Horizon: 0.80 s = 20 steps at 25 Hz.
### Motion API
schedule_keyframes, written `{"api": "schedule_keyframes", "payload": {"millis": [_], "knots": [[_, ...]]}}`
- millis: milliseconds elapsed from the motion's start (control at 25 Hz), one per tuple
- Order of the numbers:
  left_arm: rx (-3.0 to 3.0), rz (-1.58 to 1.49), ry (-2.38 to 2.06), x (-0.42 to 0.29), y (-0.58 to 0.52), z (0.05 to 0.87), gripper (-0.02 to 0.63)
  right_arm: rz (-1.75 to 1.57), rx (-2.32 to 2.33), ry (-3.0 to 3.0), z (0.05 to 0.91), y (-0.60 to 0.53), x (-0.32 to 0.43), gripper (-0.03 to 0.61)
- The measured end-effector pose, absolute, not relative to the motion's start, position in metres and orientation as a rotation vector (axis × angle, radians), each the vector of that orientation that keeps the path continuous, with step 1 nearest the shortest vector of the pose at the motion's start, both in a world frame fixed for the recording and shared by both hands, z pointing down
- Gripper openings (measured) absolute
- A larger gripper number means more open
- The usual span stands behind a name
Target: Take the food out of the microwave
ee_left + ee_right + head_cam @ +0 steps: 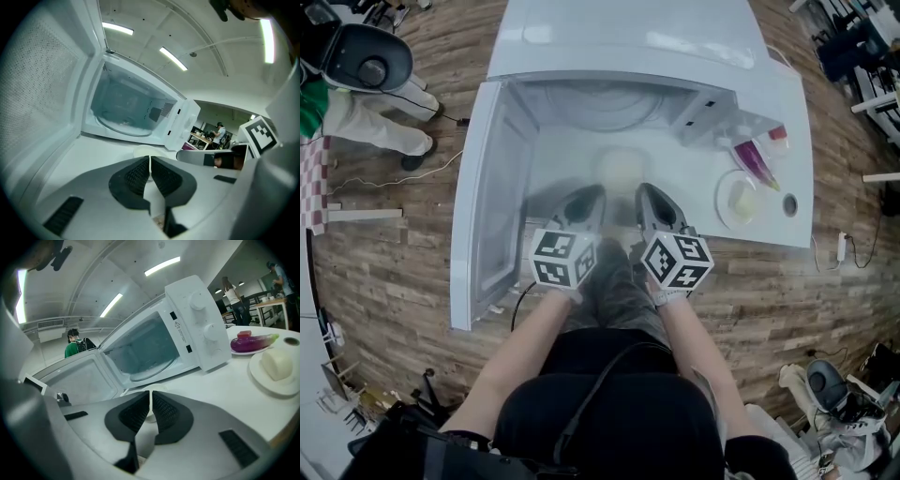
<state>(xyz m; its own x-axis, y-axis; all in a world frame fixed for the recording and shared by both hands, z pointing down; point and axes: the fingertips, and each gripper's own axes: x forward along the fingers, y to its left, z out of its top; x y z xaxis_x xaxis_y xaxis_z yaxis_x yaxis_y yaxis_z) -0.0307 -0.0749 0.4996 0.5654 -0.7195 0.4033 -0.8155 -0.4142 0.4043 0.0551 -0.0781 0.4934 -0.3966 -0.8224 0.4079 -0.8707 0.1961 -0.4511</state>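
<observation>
- Head view: white dish (619,169) of pale, blurred food at centre frame, just outside the open microwave (628,37), over the table (769,230). The left tongs (589,199) and right tongs (645,199) flank its near edge, equally close.
- Left gripper view: left tongs (150,161) closed on the dish rim, dish dead ahead; cavity beyond looks empty.
- Right gripper view: right tongs (150,401) likewise clamped on the rim. Next, probably: draw it straight back, level.

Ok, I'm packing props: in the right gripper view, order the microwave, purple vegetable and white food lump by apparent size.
1. microwave
2. purple vegetable and white food lump look about alike; the lump sits nearer the camera, so unranked.
</observation>
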Motion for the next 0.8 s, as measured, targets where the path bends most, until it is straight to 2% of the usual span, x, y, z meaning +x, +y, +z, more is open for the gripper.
{"api": "schedule_keyframes", "payload": {"millis": [400, 800], "knots": [[2.301, 0.071, -1.105, -0.020, -0.054, 0.480, 0.011, 0.899, 1.585, -2.489, 0.474, -0.060, 0.039, 0.018], [2.340, 0.067, -1.045, -0.019, -0.021, 0.479, 0.011, 0.842, 1.515, -2.525, 0.468, -0.034, 0.031, 0.018]]}}
